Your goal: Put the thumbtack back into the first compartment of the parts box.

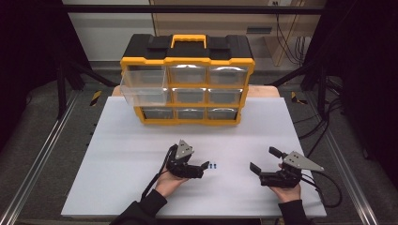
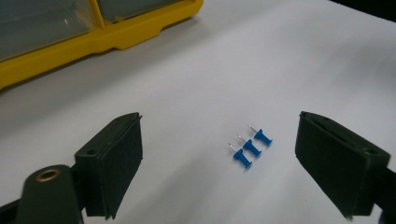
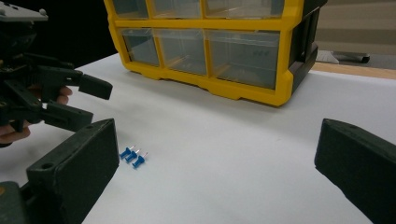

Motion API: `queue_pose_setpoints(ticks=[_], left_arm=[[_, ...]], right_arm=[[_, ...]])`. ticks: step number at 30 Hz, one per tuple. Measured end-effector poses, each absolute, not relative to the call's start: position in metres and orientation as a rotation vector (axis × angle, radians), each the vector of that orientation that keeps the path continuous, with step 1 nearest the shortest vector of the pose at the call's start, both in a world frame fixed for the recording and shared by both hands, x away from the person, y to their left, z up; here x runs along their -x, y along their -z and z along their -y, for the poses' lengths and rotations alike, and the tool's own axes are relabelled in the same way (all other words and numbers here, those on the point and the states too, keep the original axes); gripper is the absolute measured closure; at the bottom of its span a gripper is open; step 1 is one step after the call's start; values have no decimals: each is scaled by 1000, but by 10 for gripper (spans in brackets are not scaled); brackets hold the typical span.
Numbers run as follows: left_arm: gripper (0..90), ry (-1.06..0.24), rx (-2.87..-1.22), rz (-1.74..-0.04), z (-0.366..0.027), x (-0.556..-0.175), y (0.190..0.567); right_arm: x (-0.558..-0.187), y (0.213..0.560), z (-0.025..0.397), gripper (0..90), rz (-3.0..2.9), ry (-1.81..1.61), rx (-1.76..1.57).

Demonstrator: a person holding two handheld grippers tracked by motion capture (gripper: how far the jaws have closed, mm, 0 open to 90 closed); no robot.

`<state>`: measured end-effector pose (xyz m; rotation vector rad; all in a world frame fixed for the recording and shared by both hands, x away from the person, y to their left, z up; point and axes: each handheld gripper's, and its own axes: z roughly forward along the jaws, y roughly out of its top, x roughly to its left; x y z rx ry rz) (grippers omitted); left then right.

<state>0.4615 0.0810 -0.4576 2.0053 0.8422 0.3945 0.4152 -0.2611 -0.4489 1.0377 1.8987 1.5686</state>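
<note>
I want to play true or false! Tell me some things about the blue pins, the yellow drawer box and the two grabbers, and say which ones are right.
1. Three blue push pins lie side by side on the white table. True.
2. The left gripper is squeezing a pin. False: its jaws stand open, and the pins lie on the table ahead of them, untouched.
3. The right gripper is open and holds nothing. True.
4. Every drawer of the yellow organizer is pushed in. False: the upper left drawer sticks out toward the front.
5. The pins lie inside a drawer. False: they lie on the bare table, apart from the organizer.
</note>
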Motion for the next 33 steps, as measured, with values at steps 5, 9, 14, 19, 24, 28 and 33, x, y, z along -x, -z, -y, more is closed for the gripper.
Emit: queue_pose_setpoints(ticks=[5, 9, 14, 19, 24, 28, 33], left_arm=[[210, -362, -2020, -880, -76, -464, 464], [283, -339, -2012, -920, -73, -466, 467], [358, -314, -2016, -957, -69, -466, 470], [451, -326, -2043, -963, -63, -463, 473], [529, -334, -2067, -953, -57, -462, 476], [573, -342, -2087, -959, -53, -460, 479], [628, -354, -2080, -976, -49, -460, 483]], right_arm=[[-415, 449, 261, 5, -1896, -1570, -1040], [-415, 449, 261, 5, -1891, -1570, -1041], [-415, 448, 261, 5, -1890, -1572, -1042], [-415, 448, 262, 5, -1888, -1574, -1048], [-415, 448, 261, 5, -1880, -1582, -1060], [-415, 448, 261, 5, -1881, -1581, -1049], [-415, 448, 261, 5, -1877, -1587, -1053]])
